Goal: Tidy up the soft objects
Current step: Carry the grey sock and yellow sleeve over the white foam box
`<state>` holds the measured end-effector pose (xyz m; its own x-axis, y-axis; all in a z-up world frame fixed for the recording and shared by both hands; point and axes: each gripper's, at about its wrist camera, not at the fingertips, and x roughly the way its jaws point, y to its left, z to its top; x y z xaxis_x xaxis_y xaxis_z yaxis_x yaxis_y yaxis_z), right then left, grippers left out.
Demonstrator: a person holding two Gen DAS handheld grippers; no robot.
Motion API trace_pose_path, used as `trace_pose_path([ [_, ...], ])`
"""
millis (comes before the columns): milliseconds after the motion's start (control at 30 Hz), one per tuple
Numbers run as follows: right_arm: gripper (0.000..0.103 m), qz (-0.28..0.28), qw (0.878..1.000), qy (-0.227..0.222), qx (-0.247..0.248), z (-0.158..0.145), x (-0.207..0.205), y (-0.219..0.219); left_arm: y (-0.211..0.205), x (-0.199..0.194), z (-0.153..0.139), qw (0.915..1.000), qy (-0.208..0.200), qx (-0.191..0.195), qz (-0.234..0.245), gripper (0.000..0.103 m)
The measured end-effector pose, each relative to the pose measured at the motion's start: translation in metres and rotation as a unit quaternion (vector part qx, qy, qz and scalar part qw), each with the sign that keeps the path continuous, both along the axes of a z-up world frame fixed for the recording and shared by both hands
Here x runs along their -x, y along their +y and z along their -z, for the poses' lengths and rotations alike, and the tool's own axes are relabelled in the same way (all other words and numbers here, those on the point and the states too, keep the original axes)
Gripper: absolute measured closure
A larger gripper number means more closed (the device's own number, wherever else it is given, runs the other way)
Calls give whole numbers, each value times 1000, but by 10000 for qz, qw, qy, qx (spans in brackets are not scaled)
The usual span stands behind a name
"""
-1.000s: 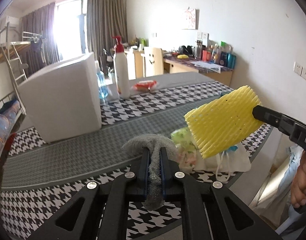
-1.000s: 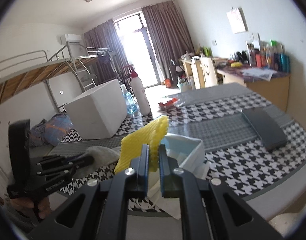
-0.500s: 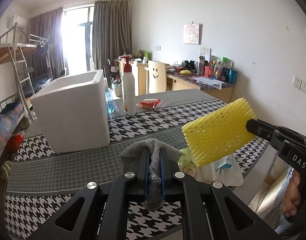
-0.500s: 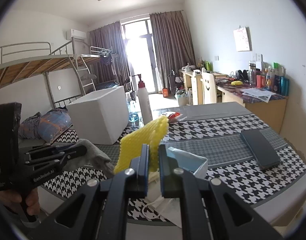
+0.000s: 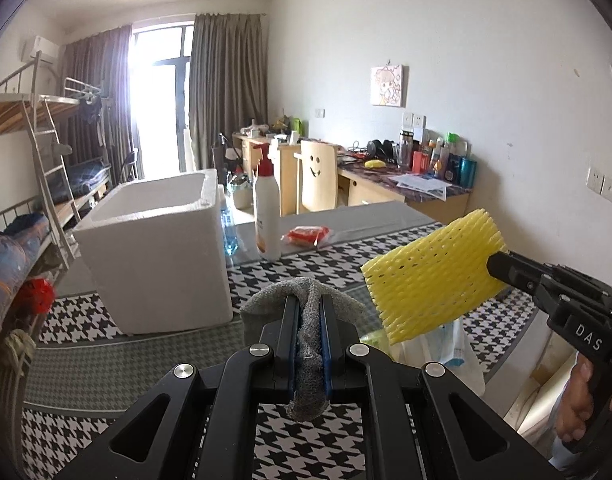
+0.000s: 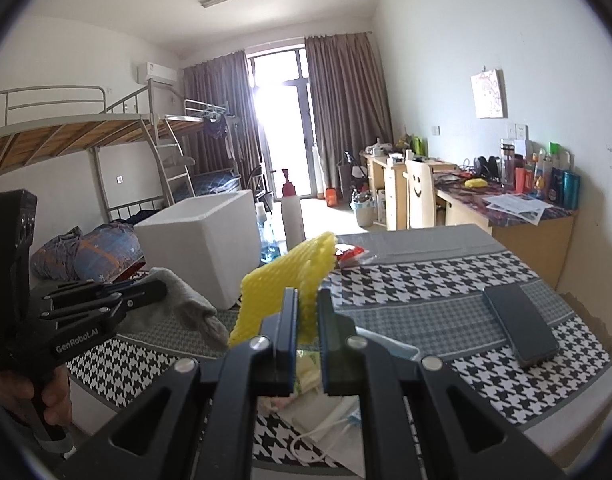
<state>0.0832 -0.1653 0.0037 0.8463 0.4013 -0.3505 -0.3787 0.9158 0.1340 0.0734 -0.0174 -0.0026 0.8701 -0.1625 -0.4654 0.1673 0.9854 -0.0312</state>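
Grippers: left gripper (image 5: 309,312) clamps crumpled grey knit cloth (image 5: 306,322); right gripper (image 6: 306,312) clamps yellow foam mesh sleeve (image 6: 284,280), both above houndstooth table (image 5: 106,364).

fuzzy grey knit sock (image 5: 308,332); yellow foam mesh sleeve (image 5: 432,276); matt white polystyrene box (image 5: 162,256).

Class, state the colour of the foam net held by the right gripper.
Yellow foam net; clearest in the left wrist view.

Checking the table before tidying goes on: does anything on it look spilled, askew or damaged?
Nothing looks spilled or broken. The white foam box, pump bottle and dark phone sit squarely on the tablecloth. Only the loose heap of plastic bags at the near edge looks untidy. The grey cloth and yellow foam net are held in the grippers.
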Motion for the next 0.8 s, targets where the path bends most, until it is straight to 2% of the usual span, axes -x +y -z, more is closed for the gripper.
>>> trace_pose_path([
  [800, 91, 24, 10000, -95, -3, -18, -22, 14, 7, -29, -31, 9996, -242, -35, -147, 93],
])
